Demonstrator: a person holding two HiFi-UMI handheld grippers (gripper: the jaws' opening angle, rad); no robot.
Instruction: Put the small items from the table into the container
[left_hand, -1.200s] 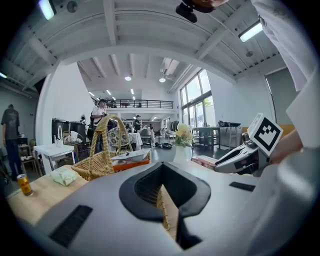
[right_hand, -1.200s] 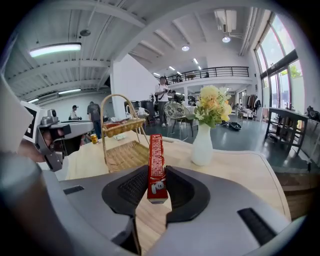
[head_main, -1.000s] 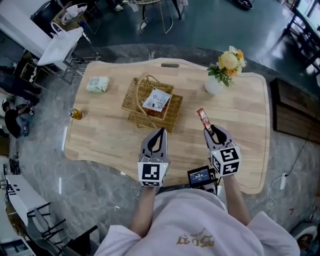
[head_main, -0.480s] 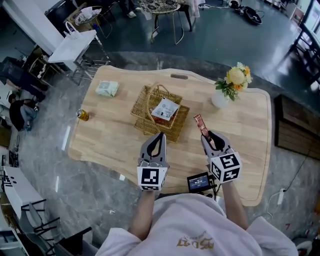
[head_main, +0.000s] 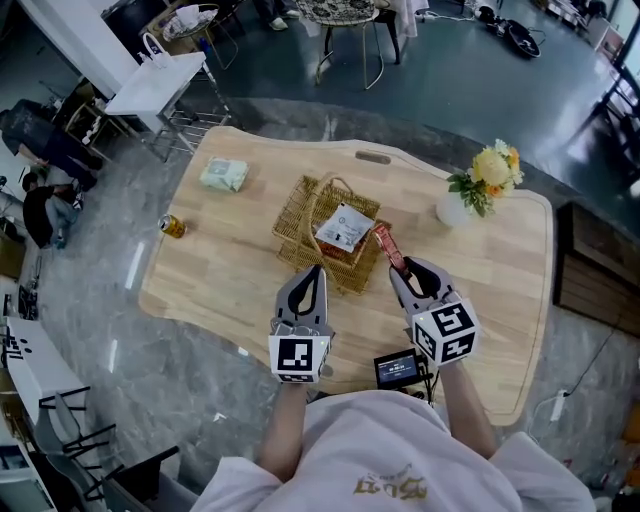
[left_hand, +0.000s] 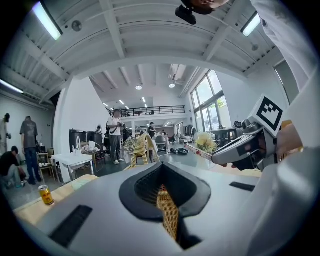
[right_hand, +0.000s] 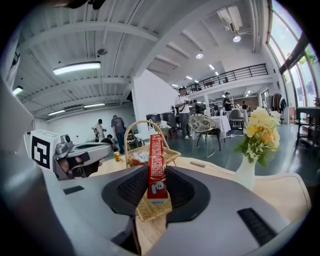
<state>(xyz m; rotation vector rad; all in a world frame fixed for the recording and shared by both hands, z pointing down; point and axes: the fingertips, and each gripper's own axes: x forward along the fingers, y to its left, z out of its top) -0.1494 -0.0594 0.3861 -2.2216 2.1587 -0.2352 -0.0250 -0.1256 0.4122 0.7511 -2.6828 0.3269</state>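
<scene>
My left gripper (head_main: 313, 272) hangs level, fingers pressed together on nothing. Just to its right, my right gripper (head_main: 400, 272) tips slightly down toward the far side, fingers clamped on a red packet (head_main: 386, 245) that juts past their tips.

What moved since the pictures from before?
The right gripper carried the red packet across to the basket. The packet's far end now reaches the basket's edge, and the gripper kept its hold. The left gripper stayed empty, and the white pouch stayed in the basket.
</scene>
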